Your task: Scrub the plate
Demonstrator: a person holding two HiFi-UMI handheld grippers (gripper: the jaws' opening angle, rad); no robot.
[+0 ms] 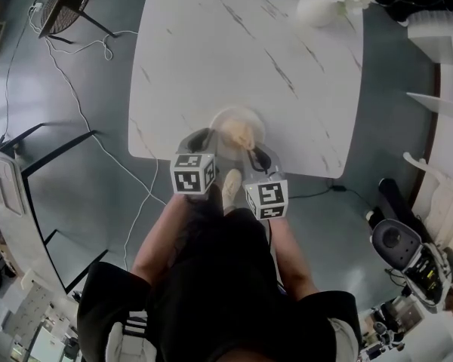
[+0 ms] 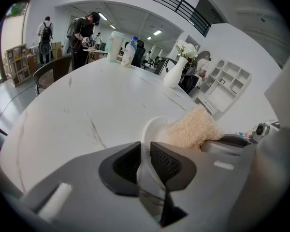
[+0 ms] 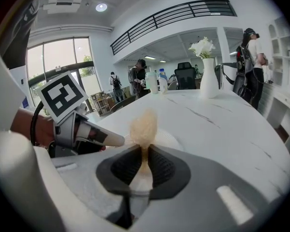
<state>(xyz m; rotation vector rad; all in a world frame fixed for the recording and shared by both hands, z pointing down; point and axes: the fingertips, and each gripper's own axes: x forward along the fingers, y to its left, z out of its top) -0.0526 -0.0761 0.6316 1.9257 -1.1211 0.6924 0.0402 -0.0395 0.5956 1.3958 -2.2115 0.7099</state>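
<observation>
A small white plate (image 1: 236,119) lies near the front edge of the white marble table (image 1: 211,51). My left gripper (image 1: 205,138) is shut on the plate's near rim (image 2: 150,129), which stands pinched between its jaws. My right gripper (image 1: 254,155) is shut on a beige scrub sponge (image 3: 143,123), and the sponge (image 1: 240,133) rests on the plate's face. In the left gripper view the sponge (image 2: 193,128) sits against the plate's right side, with the right gripper (image 2: 232,141) behind it. The left gripper (image 3: 87,134) shows at the left of the right gripper view.
A white vase with flowers (image 1: 322,6) stands at the table's far right. A dark chair (image 1: 68,2) and loose cables (image 1: 83,119) are on the floor to the left. White shelving (image 1: 438,66) stands at the right. People (image 2: 84,33) stand beyond the table's far end.
</observation>
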